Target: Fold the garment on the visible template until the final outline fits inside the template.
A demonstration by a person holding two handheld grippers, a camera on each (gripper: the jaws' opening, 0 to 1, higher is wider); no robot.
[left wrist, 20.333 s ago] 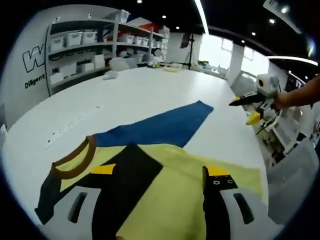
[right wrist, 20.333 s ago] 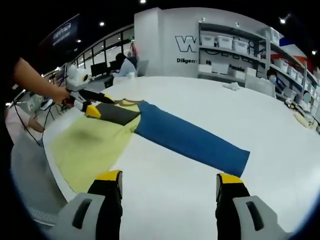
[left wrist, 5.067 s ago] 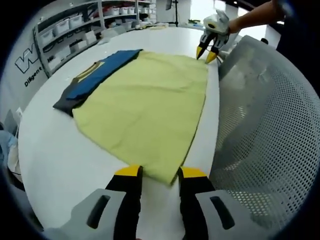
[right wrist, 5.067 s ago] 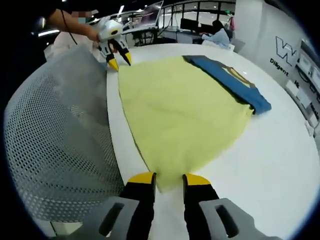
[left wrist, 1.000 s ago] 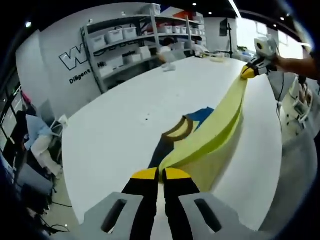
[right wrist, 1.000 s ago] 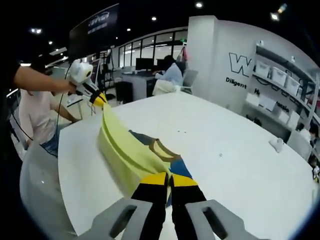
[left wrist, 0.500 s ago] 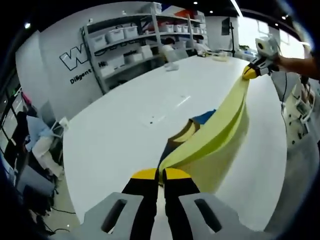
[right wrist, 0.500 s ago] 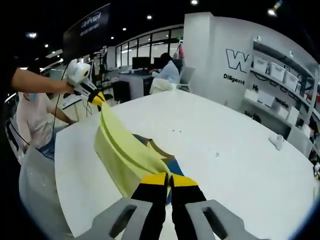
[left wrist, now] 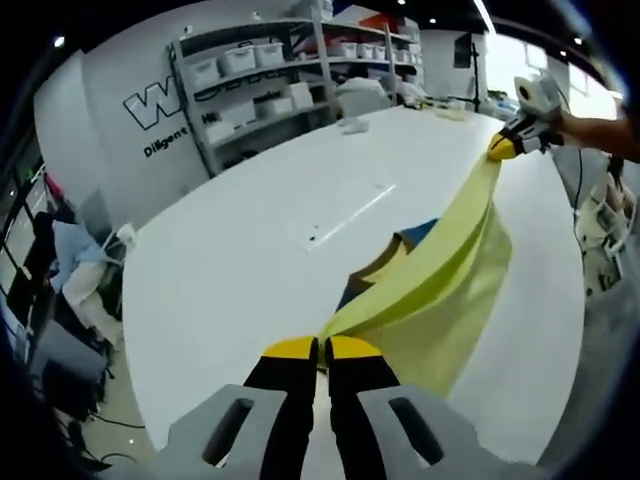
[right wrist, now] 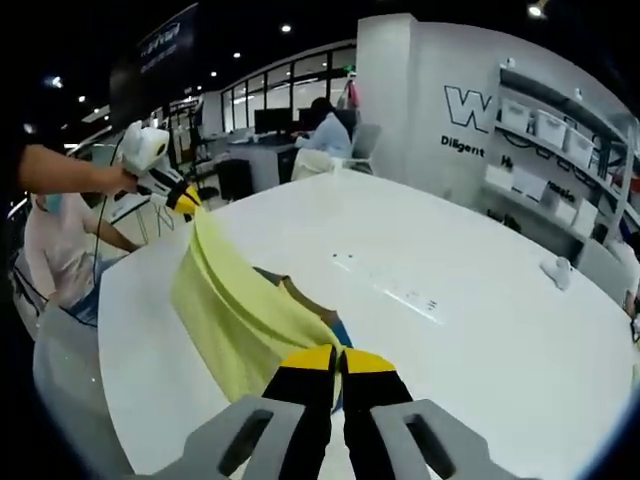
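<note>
1. In the left gripper view, a cluttered corner with a light blue cloth [left wrist: 72,250] sits at the far left, off the table's edge. Beyond it stands a white wall with dark lettering [left wrist: 165,108], then grey shelving [left wrist: 290,85] loaded with white bins.
2. A power strip [left wrist: 350,212] lies on the white table [left wrist: 220,270], just beyond the garment. A small white lump [left wrist: 354,124] rests near the table's far edge.
3. In the right gripper view, a seated person in a pale top [right wrist: 60,255] is at the far left, beside the table. Another person [right wrist: 322,130] sits at a desk in the background, before dark windows.
4. The table here is a broad, rounded white surface with the power strip [right wrist: 395,285] lying right of the garment. The lettered wall and shelving [right wrist: 560,150] stand at the right.
5. The garment [left wrist: 440,290] is pale yellow with a blue panel and a brown-trimmed collar. It is lifted off the table and stretched as a sagging band between the two grippers, with its lower folds draping towards the tabletop.
6. The left gripper [left wrist: 321,350] has its yellow-tipped jaws pressed together on one end of the yellow cloth. In the right gripper view it appears at upper left [right wrist: 186,205], held by a hand and pinching the far end.
7. The right gripper [right wrist: 338,358] likewise clamps the fabric between closed jaws. In the left gripper view it shows at upper right [left wrist: 503,148], gripping the other end — the cloth [right wrist: 240,310] runs taut from it.
</note>
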